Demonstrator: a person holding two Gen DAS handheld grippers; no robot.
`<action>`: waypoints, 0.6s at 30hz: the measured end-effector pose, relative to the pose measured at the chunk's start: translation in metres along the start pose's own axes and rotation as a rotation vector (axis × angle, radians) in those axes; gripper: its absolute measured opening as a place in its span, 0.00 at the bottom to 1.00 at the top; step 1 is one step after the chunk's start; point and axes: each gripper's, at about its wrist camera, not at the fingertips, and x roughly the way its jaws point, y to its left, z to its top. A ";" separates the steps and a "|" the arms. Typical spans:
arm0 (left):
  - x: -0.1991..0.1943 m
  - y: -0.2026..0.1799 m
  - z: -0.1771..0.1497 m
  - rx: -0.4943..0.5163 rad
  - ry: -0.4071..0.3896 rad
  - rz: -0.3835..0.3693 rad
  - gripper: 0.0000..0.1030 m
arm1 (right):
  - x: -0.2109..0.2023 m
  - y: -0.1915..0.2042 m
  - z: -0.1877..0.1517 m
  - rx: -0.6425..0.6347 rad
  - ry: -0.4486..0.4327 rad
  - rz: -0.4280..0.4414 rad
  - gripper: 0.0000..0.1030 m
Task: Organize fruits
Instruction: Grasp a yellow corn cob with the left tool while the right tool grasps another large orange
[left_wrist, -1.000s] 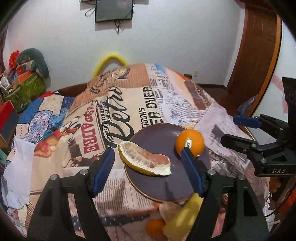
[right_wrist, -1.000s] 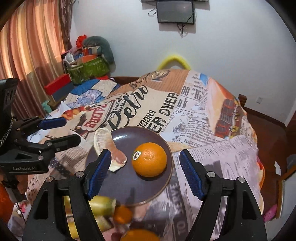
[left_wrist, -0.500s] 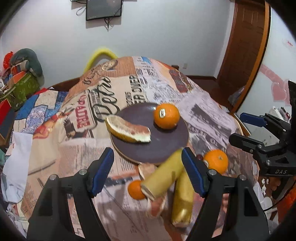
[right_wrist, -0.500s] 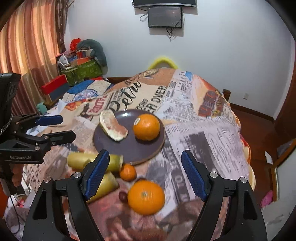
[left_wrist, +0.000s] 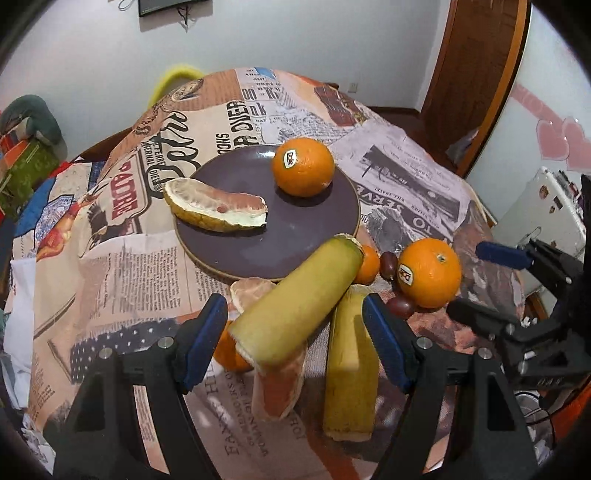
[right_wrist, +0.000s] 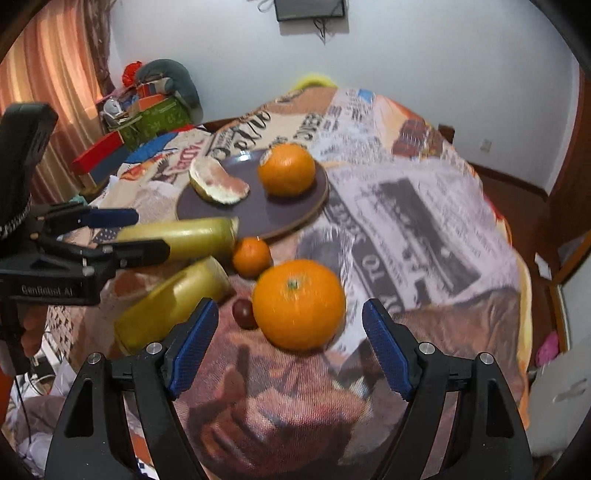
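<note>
A dark purple plate (left_wrist: 295, 236) holds a stickered orange (left_wrist: 303, 166) and a pomelo wedge (left_wrist: 216, 208); it also shows in the right wrist view (right_wrist: 291, 214). Loose on the cloth lie two yellow-green rind pieces (left_wrist: 299, 306) (left_wrist: 349, 365), a peeled pomelo segment (left_wrist: 279, 387), a big orange (left_wrist: 430, 273), small tangerines (left_wrist: 367, 264) and dark grapes (left_wrist: 389, 264). My left gripper (left_wrist: 295, 339) is open, straddling the near rind piece. My right gripper (right_wrist: 288, 347) is open around the big orange (right_wrist: 299, 302), not touching it.
The table wears a newspaper-print cloth (left_wrist: 399, 170) that drops off at the right edge. Boxes and bags (right_wrist: 147, 110) are piled at the far left by a curtain. A wooden door (left_wrist: 476, 74) stands at the right. A yellow chair back (left_wrist: 177, 74) rises behind the table.
Both grippers have drawn back from the plate toward the near edge. The loose fruit came into view; the big orange now sits between the right fingers, the rind piece between the left.
</note>
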 end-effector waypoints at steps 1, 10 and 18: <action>0.003 -0.001 0.002 0.009 0.001 0.007 0.73 | 0.003 -0.002 -0.002 0.011 0.007 0.000 0.76; 0.028 -0.007 0.017 0.081 0.008 0.022 0.72 | 0.020 -0.010 -0.001 0.030 0.031 -0.014 0.76; 0.041 -0.015 0.018 0.154 0.023 -0.058 0.59 | 0.026 -0.017 -0.003 0.089 0.034 0.059 0.67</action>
